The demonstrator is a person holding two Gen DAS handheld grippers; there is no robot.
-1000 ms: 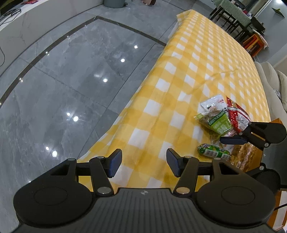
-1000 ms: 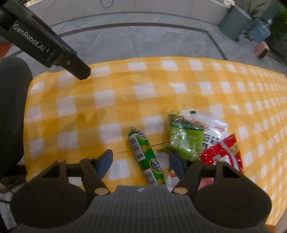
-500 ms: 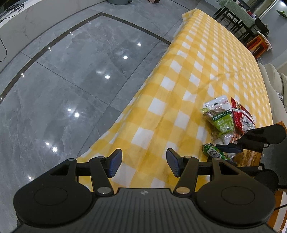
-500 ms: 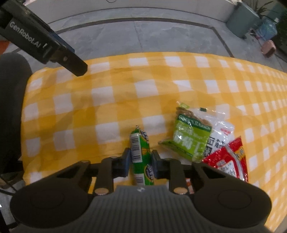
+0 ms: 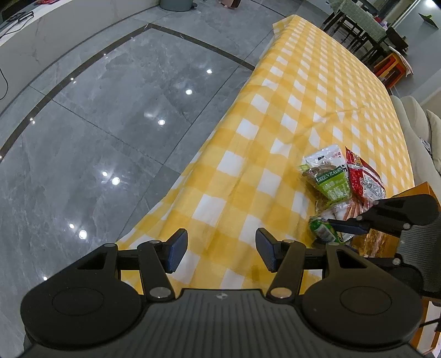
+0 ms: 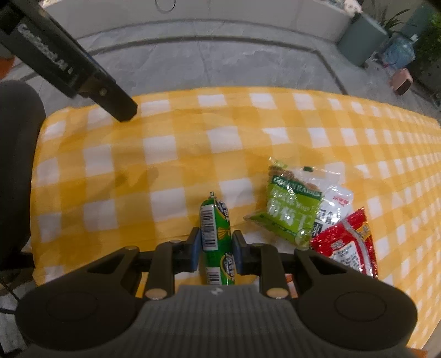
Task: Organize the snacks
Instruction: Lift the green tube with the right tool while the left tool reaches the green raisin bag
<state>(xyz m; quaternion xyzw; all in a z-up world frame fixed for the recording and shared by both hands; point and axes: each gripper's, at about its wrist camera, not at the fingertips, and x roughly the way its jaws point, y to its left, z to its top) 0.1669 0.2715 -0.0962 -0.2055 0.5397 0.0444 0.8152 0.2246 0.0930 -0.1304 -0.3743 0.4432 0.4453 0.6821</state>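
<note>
Gripping item one: right tool (image 6: 214, 249), jaws drawn in close on both sides of a green sausage stick (image 6: 216, 236), blue pads pressing its wrapper at mid-length; the stick points away from the camera, barcode strip facing up, far end clear of the pads, over the near edge of the bench (image 6: 171, 132), which carries a yellow-and-white check cloth.

Item two: left tool (image 5: 220, 249), jaws standing wide apart with nothing between them, above the cloth at the bench corner, well apart from the snacks; grey tiled floor (image 5: 96, 124) beyond.

Item three: green raisin bag (image 6: 292, 212), flat on the cloth just right of the stick, lying partly over a clear-and-white packet (image 6: 335, 203).

Item four: red packet (image 6: 350, 245), touching the white packet on the side away from the stick.

Item five: packet of orange sticks (image 5: 350, 208), seen from the left wrist only, tucked under the raisin bag beside the right tool's arm.

Backdrop: dark chairs (image 5: 366, 35) at the far end of the bench; a grey-green bin (image 6: 361, 41) and a potted plant (image 6: 391, 19) on the floor
</note>
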